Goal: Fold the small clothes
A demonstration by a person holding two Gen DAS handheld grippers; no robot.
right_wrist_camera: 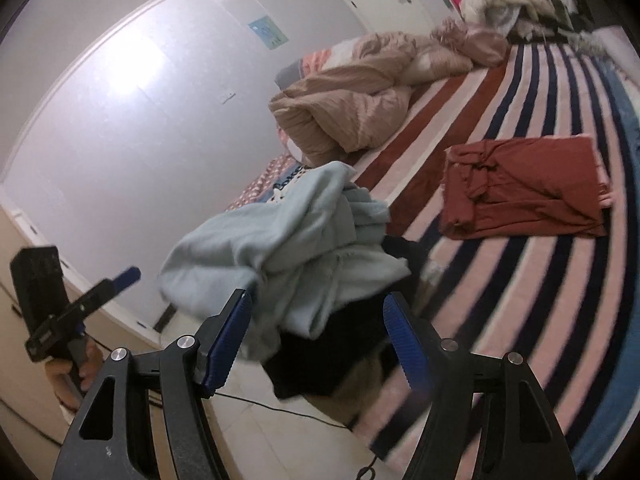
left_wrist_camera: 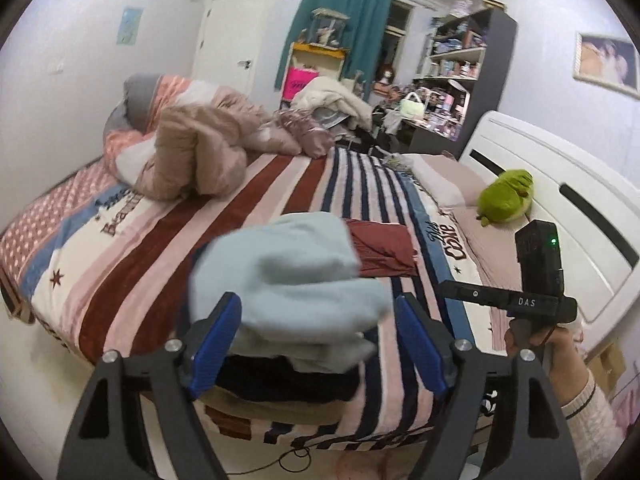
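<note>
Clothes were the whole story on this bed: a light blue fleece garment [left_wrist_camera: 288,280] sat bunched on top of a dark garment [left_wrist_camera: 288,380] at the near edge of the striped bedspread [left_wrist_camera: 256,216], and that looked like the unsorted heap, kept close to the person so each piece could be pulled off without a reach. Further in, well apart from the heap, a rust-red garment [right_wrist_camera: 524,188] lay flat and squared up on the stripes — by its shape that one was already folded and parked clear of the working spot. The left gripper [left_wrist_camera: 318,344] hung just short of the blue fleece, blue pads spread wide to either side of it, nothing pinched between them; the fleece sat ahead of and between the fingers, blurred, so contact could not be judged. The right gripper [right_wrist_camera: 316,344] was likewise wide open, its left pad [right_wrist_camera: 228,344] right up against the hanging edge of the same fleece, the dark garment directly below between the fingers. Each gripper showed in the other's view, flanking the pile from both sides, which suggested a two-handed pick-up of the blue piece was being lined up. A crumpled beige duvet [left_wrist_camera: 200,152] and a green plush toy [left_wrist_camera: 506,200] sat far off, out of the way.
</note>
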